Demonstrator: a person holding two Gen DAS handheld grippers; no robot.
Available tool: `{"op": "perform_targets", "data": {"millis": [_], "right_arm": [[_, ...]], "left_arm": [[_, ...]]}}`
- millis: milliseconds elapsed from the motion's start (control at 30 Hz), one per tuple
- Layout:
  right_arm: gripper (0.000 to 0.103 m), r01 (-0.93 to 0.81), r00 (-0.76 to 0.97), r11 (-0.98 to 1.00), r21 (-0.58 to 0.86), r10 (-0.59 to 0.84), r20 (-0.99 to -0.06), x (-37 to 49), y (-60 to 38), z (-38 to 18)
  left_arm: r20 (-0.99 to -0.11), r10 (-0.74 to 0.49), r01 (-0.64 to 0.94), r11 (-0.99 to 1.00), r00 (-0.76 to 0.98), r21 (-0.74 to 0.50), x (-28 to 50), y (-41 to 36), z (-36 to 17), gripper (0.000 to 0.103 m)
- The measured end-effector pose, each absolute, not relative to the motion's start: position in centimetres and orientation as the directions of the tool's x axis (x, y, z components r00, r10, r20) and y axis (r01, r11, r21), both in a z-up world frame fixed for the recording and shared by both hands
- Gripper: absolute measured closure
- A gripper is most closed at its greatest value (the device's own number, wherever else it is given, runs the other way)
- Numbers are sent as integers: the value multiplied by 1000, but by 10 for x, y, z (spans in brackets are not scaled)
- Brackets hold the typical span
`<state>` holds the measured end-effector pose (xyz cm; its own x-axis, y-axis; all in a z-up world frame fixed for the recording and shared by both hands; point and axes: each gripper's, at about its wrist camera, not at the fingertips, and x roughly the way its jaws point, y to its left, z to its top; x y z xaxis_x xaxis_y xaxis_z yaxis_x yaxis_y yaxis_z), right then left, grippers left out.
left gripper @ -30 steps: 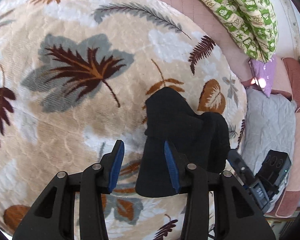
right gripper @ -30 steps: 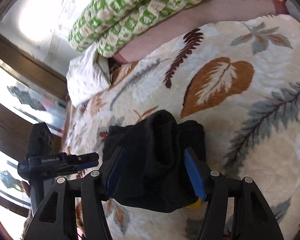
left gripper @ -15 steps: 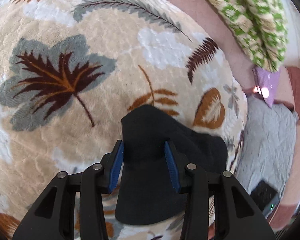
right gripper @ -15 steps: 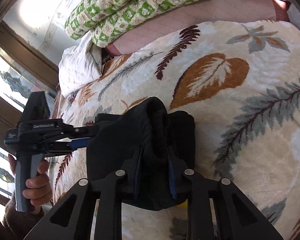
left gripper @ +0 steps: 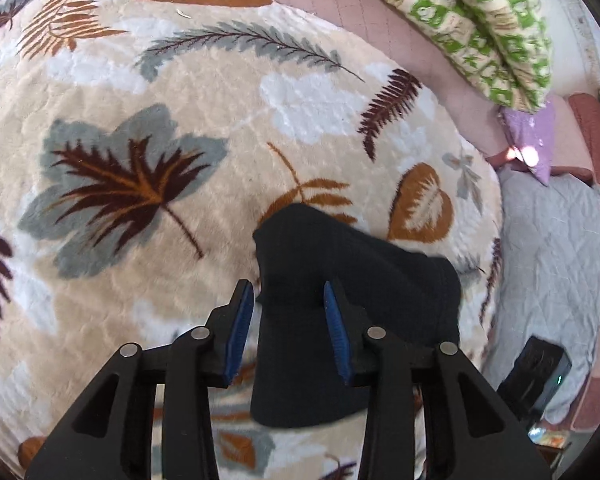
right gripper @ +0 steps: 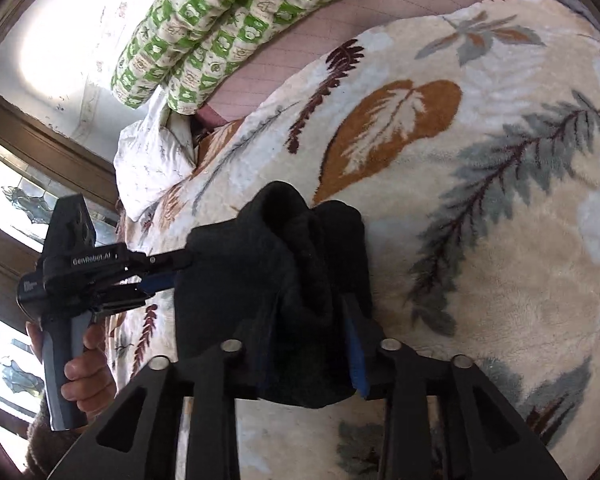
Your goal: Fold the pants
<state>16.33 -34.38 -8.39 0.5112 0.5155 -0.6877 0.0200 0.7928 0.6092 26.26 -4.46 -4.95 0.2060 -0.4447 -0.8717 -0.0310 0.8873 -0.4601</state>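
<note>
Black pants (left gripper: 340, 304) lying bunched at lower centre of frame on leaf-print blanket (left gripper: 148, 184); left gripper (left gripper: 288, 320) hovering over them, fingers apart, not pressing; right gripper (right gripper: 312, 344) just reopening, cloth bunched between its fingers, contact unclear

Near edge of the black pants (right gripper: 268, 280) hidden behind the right gripper's (right gripper: 312, 344) arms, left pad buried in cloth — grip unclear, person's hand (right gripper: 86, 376) partly cut off — sleeve lost at the rim
</note>
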Motion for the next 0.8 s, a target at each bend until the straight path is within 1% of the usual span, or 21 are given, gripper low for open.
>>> {"op": "perform_targets", "data": {"millis": [33, 67, 133, 167, 300, 367, 400, 433, 500, 533, 600, 700, 767, 800], "right_arm": [[47, 16, 524, 792, 611, 514, -679, 162, -346, -77], [44, 18, 540, 787, 616, 511, -669, 161, -349, -72], [31, 32, 562, 778, 628, 506, -655, 160, -356, -64], [29, 37, 553, 776, 630, 509, -659, 162, -356, -63], [28, 31, 457, 818, 575, 500, -735, 176, -339, -73], [28, 22, 447, 839, 544, 478, -756, 179, -333, -79], [28, 20, 437, 843, 537, 476, -763, 182, -331, -83], [28, 29, 421, 840, 542, 481, -768, 185, -331, -90], [28, 46, 388, 832, 553, 495, -777, 190, -331, -102], [28, 47, 381, 834, 550, 494, -781, 190, -332, -106], [28, 53, 367, 821, 568, 513, -776, 191, -334, -116], [27, 50, 390, 771, 634, 569, -723, 189, -340, -125], [27, 24, 389, 759, 650, 592, -706, 188, -338, -127], [28, 16, 389, 764, 645, 590, -708, 187, -336, -128]], "left_arm": [[-867, -455, -23, 883, 201, -469, 259, -42, -47, 69], [-864, -460, -18, 881, 203, -473, 255, -42, -45, 68], [-864, -461, -1, 882, 204, -471, 249, -42, -44, 65], [-869, -455, 13, 887, 194, -461, 246, -44, -46, 64], [-886, -429, 46, 903, 174, -428, 241, -56, -57, 64], [-888, -425, 54, 905, 174, -423, 240, -60, -63, 62], [-890, -421, 63, 907, 173, -417, 241, -62, -65, 57], [-892, -417, 76, 909, 173, -410, 241, -64, -67, 54], [-896, -403, 101, 915, 185, -391, 239, -65, -69, 42], [-895, -404, 111, 914, 189, -390, 239, -66, -72, 39], [-882, -439, 99, 899, 174, -428, 239, -64, -81, 32], [-847, -524, 56, 852, 95, -521, 238, -66, -107, 29], [-834, -530, 71, 848, 152, -525, 232, -69, -105, 26], [-825, -542, 81, 840, 163, -536, 230, -72, -103, 30]]}}
